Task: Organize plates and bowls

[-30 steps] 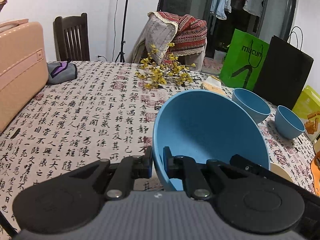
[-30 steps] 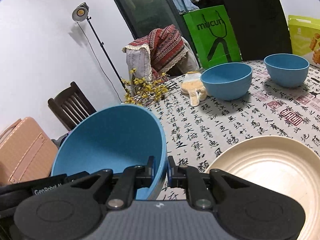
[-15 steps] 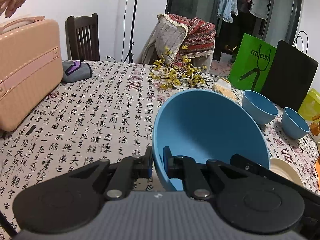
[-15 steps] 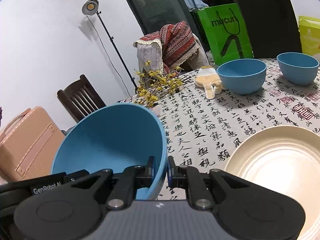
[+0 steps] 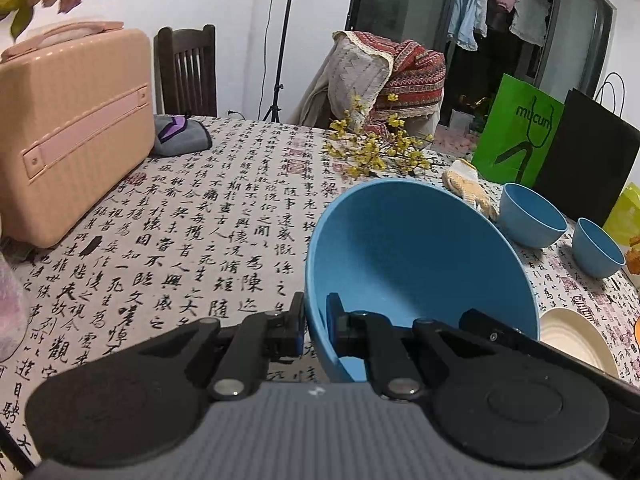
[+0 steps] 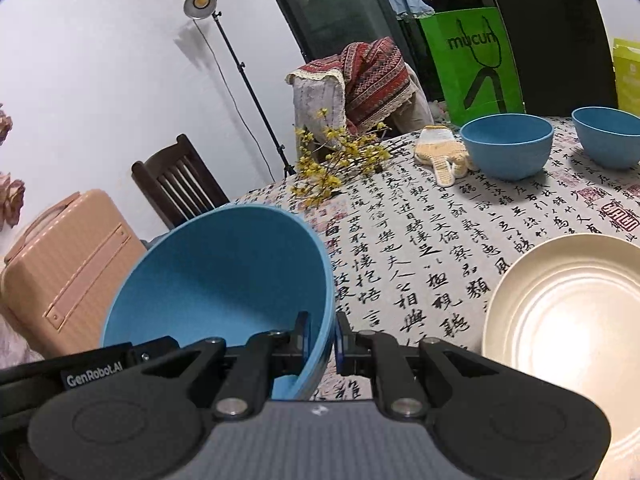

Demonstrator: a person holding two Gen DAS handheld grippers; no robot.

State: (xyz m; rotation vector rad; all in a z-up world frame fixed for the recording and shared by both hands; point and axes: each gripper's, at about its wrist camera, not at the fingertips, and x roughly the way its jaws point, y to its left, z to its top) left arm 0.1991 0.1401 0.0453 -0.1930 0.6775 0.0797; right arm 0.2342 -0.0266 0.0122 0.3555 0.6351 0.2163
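A large blue bowl (image 5: 416,256) is held in the air above the table by both grippers. My left gripper (image 5: 315,326) is shut on its left rim. My right gripper (image 6: 321,336) is shut on its right rim; the bowl (image 6: 224,276) fills the left of the right wrist view. A cream plate (image 6: 568,316) lies on the table to the right, also in the left wrist view (image 5: 576,338). Two smaller blue bowls stand at the far right: a medium one (image 6: 506,144) (image 5: 530,220) and a small one (image 6: 610,136) (image 5: 598,252).
The table has a calligraphy cloth (image 5: 192,216). A pink suitcase (image 5: 68,128) stands at the left, a grey pouch (image 5: 180,136) behind it. Yellow flowers (image 5: 376,152) and a knitted glove (image 6: 440,152) lie mid-table. Green (image 5: 520,132) and black (image 5: 588,160) bags stand at the back right.
Both grippers have drawn back and left with the large bowl still clamped; the suitcase and more of the left table have come into view, and the small bowls look farther away.
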